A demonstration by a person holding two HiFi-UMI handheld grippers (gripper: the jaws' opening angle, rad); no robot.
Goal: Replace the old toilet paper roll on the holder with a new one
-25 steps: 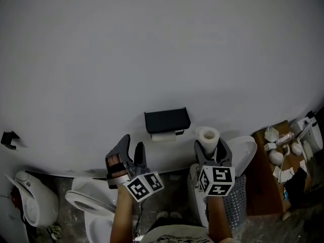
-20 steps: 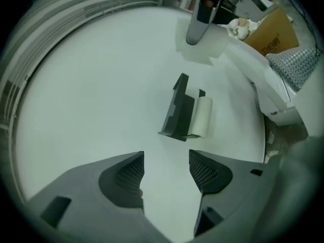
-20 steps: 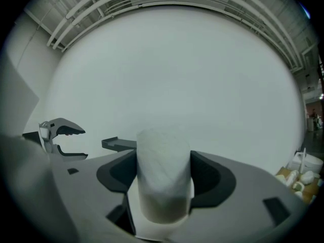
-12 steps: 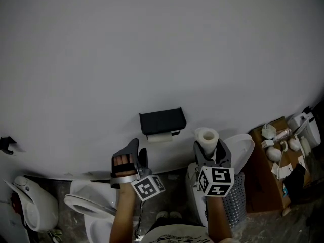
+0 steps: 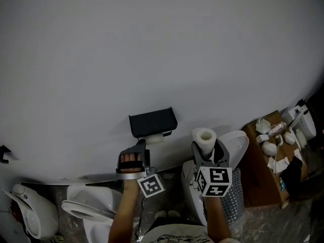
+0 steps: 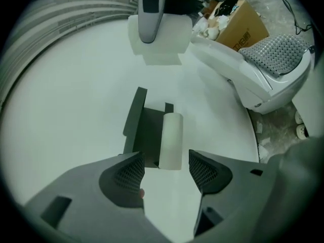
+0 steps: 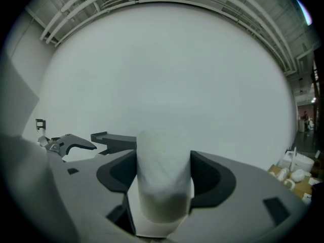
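A person's left forearm rises from the bottom edge of the head view. It carries the left hand-held gripper (image 5: pixel 137 147), which points at a white wall (image 5: pixel 152 44) just below a black toilet paper holder (image 5: pixel 153 121). Its jaws have just been opening and now stand wide apart with nothing between them. The old toilet paper roll (image 6: pixel 171 140), thin and pale, sits on the holder straight ahead of the gap, untouched.

To the right, the other forearm holds the right hand-held gripper (image 5: pixel 207 148) close to level. Its jaws are clamped on the new toilet paper roll (image 5: pixel 204 137), which stands upright with its hollow core facing up, beside the holder and slightly lower.

A white toilet (image 5: pixel 88 206) sits on the floor at lower left. A second toilet (image 5: pixel 238 146) stands behind the right forearm. Further right, a cardboard box (image 5: pixel 260 181) carries small white items on top. Nothing blocks the way between the open jaws and the holder.
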